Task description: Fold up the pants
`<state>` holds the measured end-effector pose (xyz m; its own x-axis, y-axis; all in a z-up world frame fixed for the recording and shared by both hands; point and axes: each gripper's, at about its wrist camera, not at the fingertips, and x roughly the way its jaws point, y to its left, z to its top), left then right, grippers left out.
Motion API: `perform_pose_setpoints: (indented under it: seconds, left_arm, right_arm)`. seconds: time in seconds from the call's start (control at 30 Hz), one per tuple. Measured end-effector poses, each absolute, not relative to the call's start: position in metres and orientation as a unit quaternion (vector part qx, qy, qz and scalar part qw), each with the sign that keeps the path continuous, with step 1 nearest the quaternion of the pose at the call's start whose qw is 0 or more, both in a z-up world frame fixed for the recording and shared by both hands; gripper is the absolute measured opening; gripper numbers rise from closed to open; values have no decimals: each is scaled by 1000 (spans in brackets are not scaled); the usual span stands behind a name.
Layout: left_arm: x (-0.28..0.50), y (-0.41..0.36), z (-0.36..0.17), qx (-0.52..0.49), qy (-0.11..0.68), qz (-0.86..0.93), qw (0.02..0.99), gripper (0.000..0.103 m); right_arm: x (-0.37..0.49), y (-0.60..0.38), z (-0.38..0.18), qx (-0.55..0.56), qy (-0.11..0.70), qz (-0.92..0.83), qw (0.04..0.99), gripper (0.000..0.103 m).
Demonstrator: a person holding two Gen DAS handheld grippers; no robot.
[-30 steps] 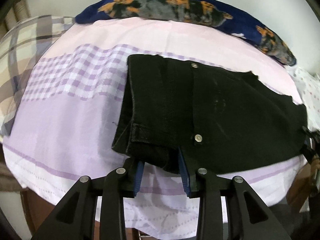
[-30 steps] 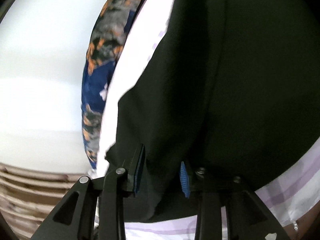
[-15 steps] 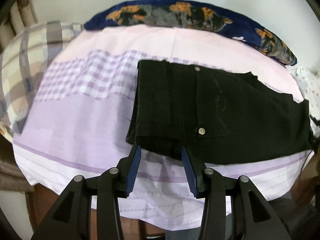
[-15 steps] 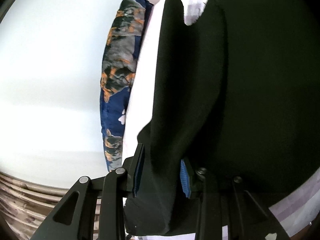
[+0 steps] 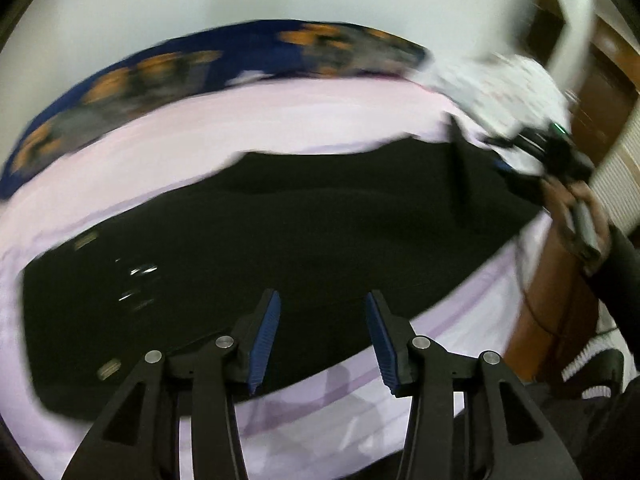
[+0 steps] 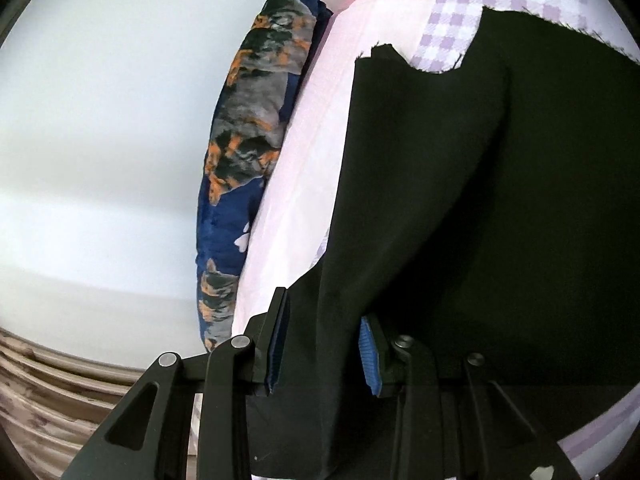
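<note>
The black pants (image 5: 304,240) lie across the lilac bedsheet (image 5: 224,136), seemingly halved lengthwise but not yet crosswise: the right gripper (image 6: 324,344) clamps their hem at 6 o'clock, while the left gripper (image 5: 322,336), jaws just opening, holds nothing.

The black pants (image 5: 304,240) lay spread lengthwise across the lilac-and-pink bed sheet (image 5: 280,128), near its front edge, metal rivets glinting at the waist end. At the other end, the leg fabric rose in a lifted fold.
</note>
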<state>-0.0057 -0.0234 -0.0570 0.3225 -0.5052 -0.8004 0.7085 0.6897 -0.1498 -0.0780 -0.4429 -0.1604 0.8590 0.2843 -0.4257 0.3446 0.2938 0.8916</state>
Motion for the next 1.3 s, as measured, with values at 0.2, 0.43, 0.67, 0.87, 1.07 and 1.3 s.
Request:
perform_pose_setpoints:
  seconds: [0.2,0.43,0.67,0.87,1.07,1.3]
  left_arm:
    - [-22,-113,-74,152,455,-464,744,46]
    - [-39,-177,-92,207,448,-483,724,46]
    - [-32,-196,-107,197,463,-480,718,42]
    - [-30,-202,-115,196,469,-487,711,17]
    - [-31,-200,-117,201,465,-489,711,15]
    - [-33,-200,-115,210,456,-491,712,14]
  right_arm:
    - [-76,-467,-163,596,268,-47,756,32]
    - [-77,-493,-165,590,273,-63,758,31]
    - [-79,-519,-172,598,266,-77,752,29]
    - [-79,-543,-176,603,256,-90,750,21]
    - [-79,-558,-177,590,258,-112,757,8]
    - [-107,-557,-155,561,249,-137,777,5]
